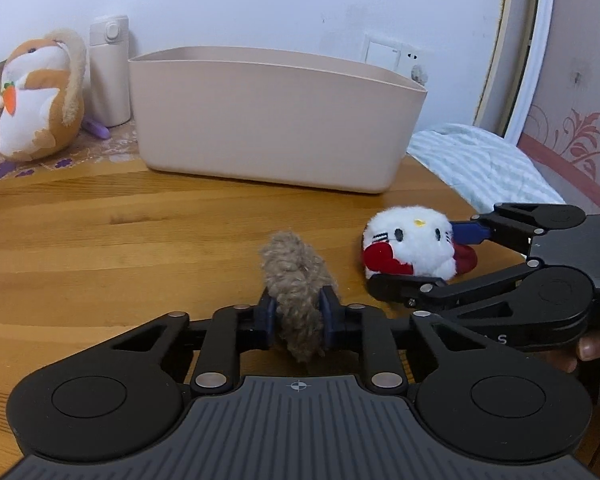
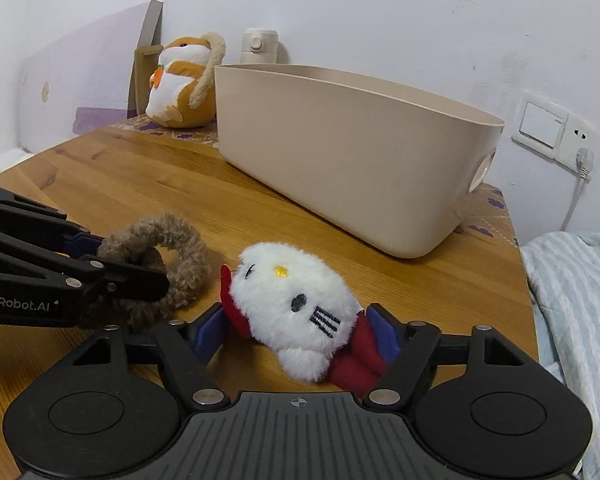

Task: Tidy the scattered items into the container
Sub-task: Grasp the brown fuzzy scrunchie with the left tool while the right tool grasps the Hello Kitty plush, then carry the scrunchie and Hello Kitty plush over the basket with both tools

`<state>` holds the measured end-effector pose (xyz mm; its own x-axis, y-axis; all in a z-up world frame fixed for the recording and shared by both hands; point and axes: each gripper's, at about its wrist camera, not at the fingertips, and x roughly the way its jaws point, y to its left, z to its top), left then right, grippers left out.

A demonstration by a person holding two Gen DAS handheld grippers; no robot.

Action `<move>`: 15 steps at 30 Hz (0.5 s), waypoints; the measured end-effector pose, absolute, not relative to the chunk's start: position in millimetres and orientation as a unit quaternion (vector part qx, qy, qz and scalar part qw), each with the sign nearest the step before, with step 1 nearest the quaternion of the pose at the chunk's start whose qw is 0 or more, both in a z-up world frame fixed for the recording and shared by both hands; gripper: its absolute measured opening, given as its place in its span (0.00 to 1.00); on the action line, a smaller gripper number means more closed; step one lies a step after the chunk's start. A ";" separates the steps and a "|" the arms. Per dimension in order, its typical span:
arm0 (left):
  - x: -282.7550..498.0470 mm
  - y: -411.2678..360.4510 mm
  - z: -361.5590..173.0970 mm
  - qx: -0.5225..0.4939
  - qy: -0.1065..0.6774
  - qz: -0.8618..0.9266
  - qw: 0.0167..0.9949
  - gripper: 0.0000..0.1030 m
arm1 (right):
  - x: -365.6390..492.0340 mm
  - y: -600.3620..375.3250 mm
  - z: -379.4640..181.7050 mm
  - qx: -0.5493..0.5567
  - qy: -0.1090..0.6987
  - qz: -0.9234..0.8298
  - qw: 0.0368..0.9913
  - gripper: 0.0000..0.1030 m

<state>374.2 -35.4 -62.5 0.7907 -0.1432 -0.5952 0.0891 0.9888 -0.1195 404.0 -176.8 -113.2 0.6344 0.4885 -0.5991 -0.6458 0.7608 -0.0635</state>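
A beige tub container [image 1: 268, 120] stands at the back of the wooden table [image 1: 120, 224]; it also shows in the right wrist view [image 2: 352, 152]. My left gripper [image 1: 299, 316] is shut on a brown fuzzy scrunchie [image 1: 296, 280], which rests on the table [image 2: 260, 208]; the scrunchie [image 2: 168, 248] shows as a ring in the right wrist view. My right gripper [image 2: 296, 332] has its blue pads on both sides of a white plush kitten with red parts [image 2: 300, 304], lying on the table right of the scrunchie [image 1: 412, 240].
An orange and white plush hamster [image 1: 40, 100] and a cream flask [image 1: 110, 72] stand left of the tub on a patterned cloth. A striped blanket [image 1: 480, 160] lies past the table's right edge. A wall switch and socket [image 2: 556, 132] are behind.
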 end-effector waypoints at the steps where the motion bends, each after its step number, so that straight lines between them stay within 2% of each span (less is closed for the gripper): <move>1: 373.4 -33.9 -61.7 -0.044 0.317 -0.058 0.946 0.18 | 404.3 -177.4 -111.9 -0.130 0.288 0.316 0.894 0.62; 3: 371.5 -30.8 -59.9 -0.047 0.315 -0.051 0.947 0.17 | 404.3 -180.1 -109.5 -0.112 0.294 0.316 0.895 0.54; 4: 370.8 -29.0 -59.0 -0.049 0.314 -0.047 0.947 0.17 | 404.3 -181.7 -108.5 -0.103 0.296 0.316 0.896 0.45; 7: 367.6 -24.6 -56.7 -0.053 0.312 -0.039 0.948 0.17 | 404.0 -184.5 -108.1 -0.092 0.303 0.309 0.897 0.31; 15: 360.2 -10.9 -49.1 -0.067 0.302 -0.031 0.950 0.17 | 390.4 -183.2 -104.1 -0.086 0.292 0.310 0.901 0.30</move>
<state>360.2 -10.9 -49.1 0.8153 -0.0985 -0.5706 0.0181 0.9893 -0.1451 390.4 -183.2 -104.1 0.6379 0.5077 -0.5791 -0.6078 0.7937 0.0263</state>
